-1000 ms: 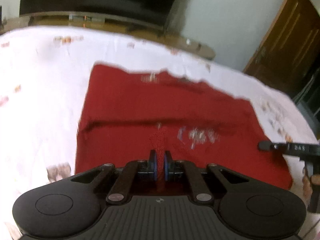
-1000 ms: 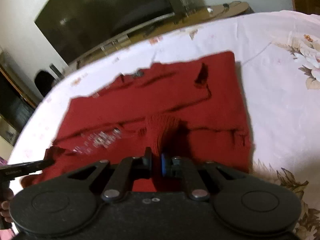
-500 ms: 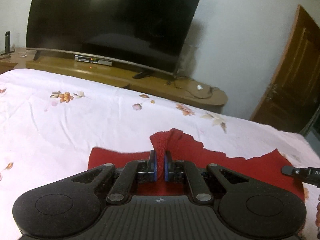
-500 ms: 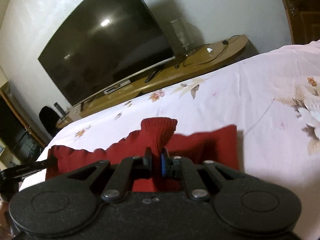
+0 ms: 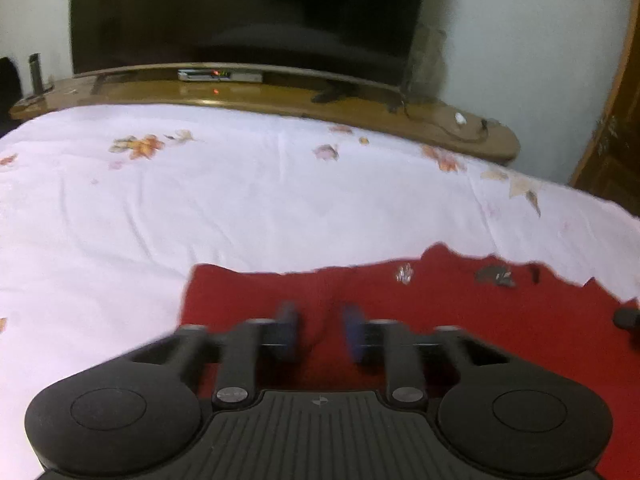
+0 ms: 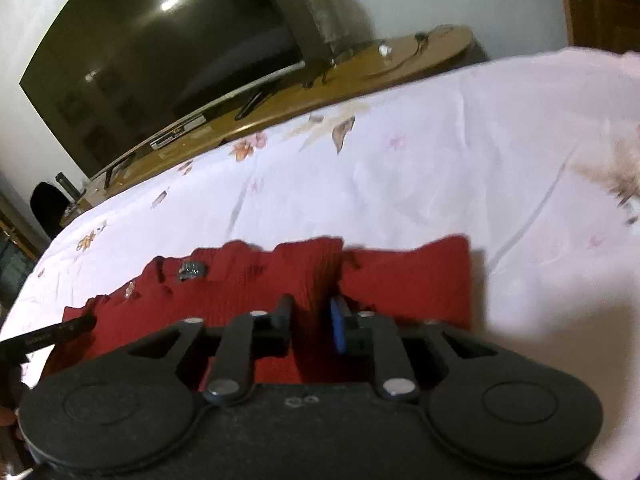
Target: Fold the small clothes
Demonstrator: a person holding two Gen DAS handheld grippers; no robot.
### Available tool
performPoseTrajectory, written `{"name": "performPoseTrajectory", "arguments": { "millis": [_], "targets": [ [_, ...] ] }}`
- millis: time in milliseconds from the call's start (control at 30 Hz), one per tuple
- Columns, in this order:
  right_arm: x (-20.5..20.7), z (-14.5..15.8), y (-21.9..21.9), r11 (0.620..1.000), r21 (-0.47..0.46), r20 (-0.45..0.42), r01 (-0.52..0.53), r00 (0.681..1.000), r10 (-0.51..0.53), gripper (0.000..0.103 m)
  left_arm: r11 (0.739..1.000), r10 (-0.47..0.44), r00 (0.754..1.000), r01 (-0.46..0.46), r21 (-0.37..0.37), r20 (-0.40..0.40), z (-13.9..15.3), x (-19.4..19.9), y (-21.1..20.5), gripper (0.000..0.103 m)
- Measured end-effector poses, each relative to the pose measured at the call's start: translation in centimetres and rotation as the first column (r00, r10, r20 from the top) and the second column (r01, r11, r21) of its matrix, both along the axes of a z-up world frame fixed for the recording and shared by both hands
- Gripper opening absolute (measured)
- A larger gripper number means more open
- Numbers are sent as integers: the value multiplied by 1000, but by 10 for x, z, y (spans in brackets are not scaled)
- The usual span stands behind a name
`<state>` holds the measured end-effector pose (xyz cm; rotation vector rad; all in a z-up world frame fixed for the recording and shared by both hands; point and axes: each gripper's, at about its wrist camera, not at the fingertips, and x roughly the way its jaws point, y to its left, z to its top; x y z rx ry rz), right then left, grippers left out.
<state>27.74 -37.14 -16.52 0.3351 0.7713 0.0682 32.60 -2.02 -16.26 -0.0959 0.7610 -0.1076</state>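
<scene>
A red knit garment with a small sparkly trim lies folded on the floral bed sheet. My left gripper hovers low over its left part. Its jaws are opening, and the blurred fingers stand apart with flat cloth below them. In the right wrist view the same garment lies doubled over. My right gripper is over it with its jaws opening. A raised ridge of knit still runs between the pads, loosely. The left gripper's finger shows at the left edge.
A large dark television stands on a long wooden console beyond the bed's far edge. A wooden door is at the right. The bed sheet stretches bare beyond the garment. Part of a hand shows at the lower left.
Both grippers, shut on the garment's near edge, carried it forward over the rest and lowered it. Both pairs of jaws have now parted and the cloth lies doubled.
</scene>
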Motion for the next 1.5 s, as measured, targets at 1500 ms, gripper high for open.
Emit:
{"name": "performPoseTrajectory", "arguments": {
  "millis": [1500],
  "targets": [
    [-29, 5, 23, 993, -112, -25, -38, 999, 36, 29, 996, -50, 997, 54, 72, -59, -7, -50, -11, 87]
  ]
}}
